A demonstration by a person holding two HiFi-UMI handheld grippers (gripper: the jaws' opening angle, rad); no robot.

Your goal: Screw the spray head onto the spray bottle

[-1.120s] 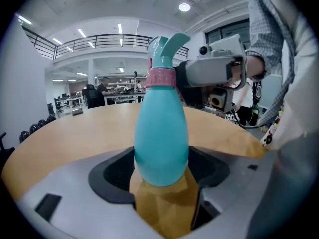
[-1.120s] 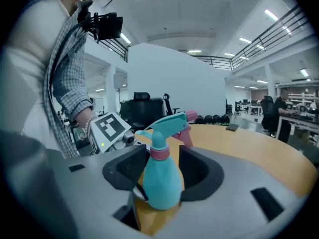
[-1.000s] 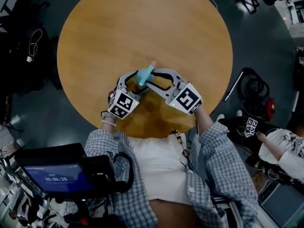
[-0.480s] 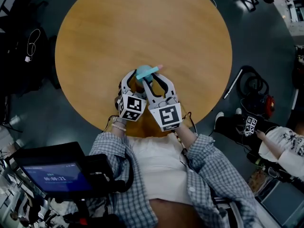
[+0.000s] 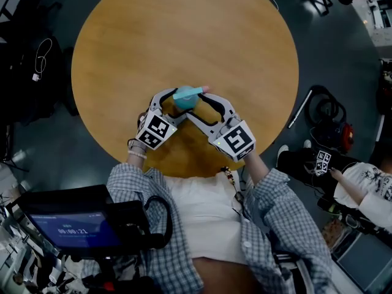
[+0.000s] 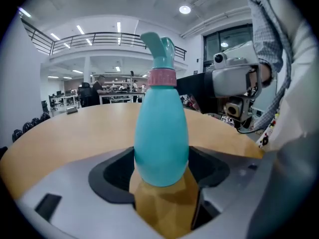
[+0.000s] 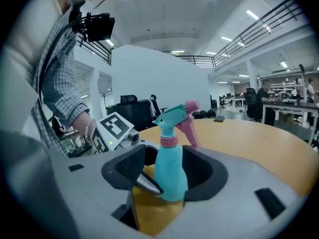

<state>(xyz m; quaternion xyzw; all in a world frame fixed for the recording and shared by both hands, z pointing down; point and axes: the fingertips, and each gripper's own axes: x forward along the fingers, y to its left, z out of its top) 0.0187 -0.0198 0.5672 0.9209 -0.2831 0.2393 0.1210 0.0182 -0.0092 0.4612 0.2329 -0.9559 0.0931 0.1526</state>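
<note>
Your left hand-held gripper (image 5: 176,101) clamps the spray bottle (image 6: 162,143) low on its body, upright at the bench's (image 5: 184,35) near side, so it cannot turn. The spray head (image 6: 159,54) sits on the neck. Your right hand-held gripper (image 7: 167,176) is opening its jaws around the bottle, probably to re-grip for another twist.
</note>
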